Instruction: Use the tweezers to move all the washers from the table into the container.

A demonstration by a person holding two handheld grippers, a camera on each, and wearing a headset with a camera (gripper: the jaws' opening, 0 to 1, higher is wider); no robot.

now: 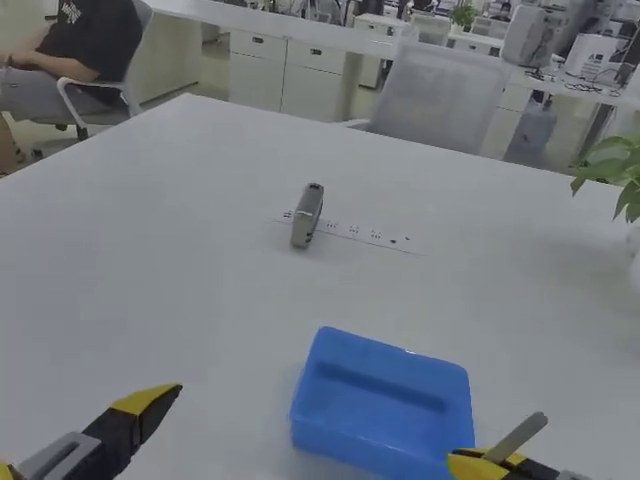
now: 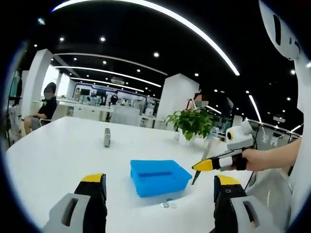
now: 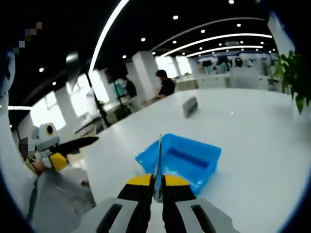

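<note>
Washers (image 2: 167,204): a small cluster of pale rings lying flat on the counter (image 1: 180,250), just beside the container's wall on the side nearest the left gripper (image 2: 159,179).

Container (image 1: 372,438): blue, rectangular, open-topped, at the near part of the counter between the two grippers. Bare white counter lies open on every side of it. The far edge is well off, with a chair (image 1: 440,95) and a seated person (image 1: 90,40) beyond.

Tweezers (image 3: 159,160): pinched crosswise in the right gripper (image 3: 156,180), whose fingers (image 3: 141,180) are closed tight on the shank. In the right gripper view the long axis runs straight ahead, with the tip over the container's near rim. In the left gripper view they slant down, point towards the counter beside the container.

Left gripper: fingers (image 2: 92,180) spread wide, nothing between them, low over the counter and facing the container.

Metal block (image 1: 307,214): grey, standing on edge at mid-counter, well apart from the container. A row of small dark marks (image 1: 365,233) runs beside it, too small to read.

Plant (image 1: 610,170): leaves at the counter's right side.
</note>
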